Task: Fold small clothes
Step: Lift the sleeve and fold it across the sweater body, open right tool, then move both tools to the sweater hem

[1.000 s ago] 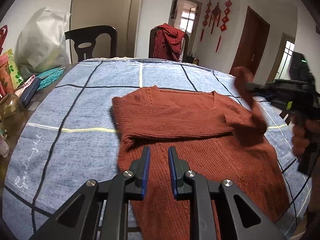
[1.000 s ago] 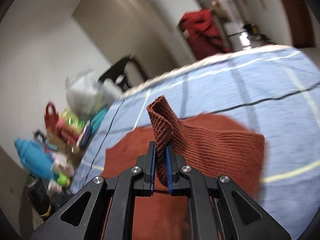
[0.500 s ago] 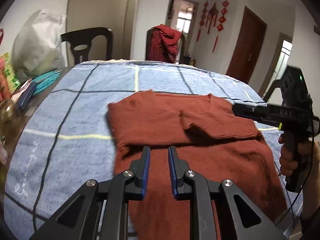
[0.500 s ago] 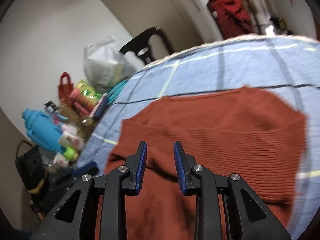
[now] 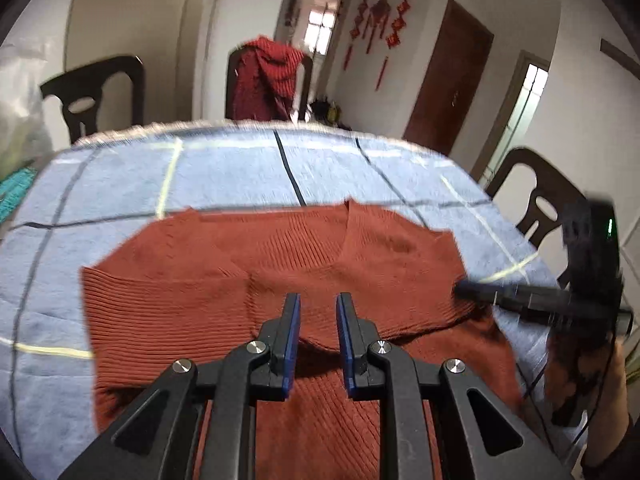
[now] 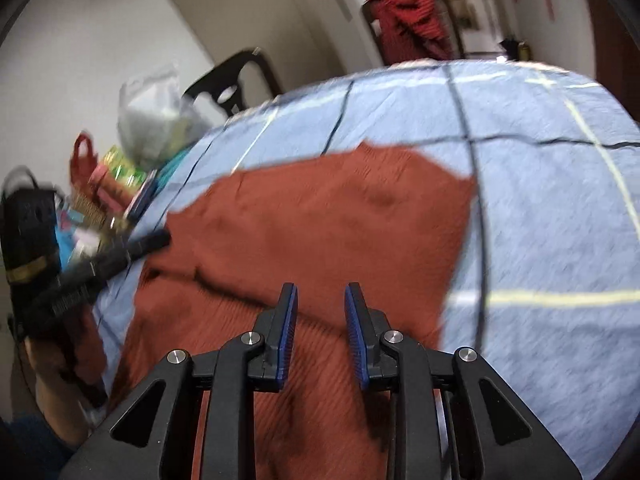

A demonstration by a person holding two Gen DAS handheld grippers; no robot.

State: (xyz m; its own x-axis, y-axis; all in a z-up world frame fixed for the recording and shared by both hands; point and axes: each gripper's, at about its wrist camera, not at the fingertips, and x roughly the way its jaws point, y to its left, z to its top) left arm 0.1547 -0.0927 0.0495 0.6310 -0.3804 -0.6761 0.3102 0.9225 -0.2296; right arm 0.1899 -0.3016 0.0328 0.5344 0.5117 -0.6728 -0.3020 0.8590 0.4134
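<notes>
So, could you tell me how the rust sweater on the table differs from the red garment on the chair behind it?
The rust sweater lies flat on the blue checked cloth, sleeves folded in; the red garment hangs over a chair. The sweater is plain ribbed rust-brown; the garment is a brighter red with dark stripes. Both are reddish clothes.

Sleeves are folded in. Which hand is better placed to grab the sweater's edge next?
Right, narrowly: the right tongs, just opened then eased in slightly, hold nothing, with tips at the sweater's right edge. The left tongs, also empty, sit near the left edge, so it's close.
</notes>
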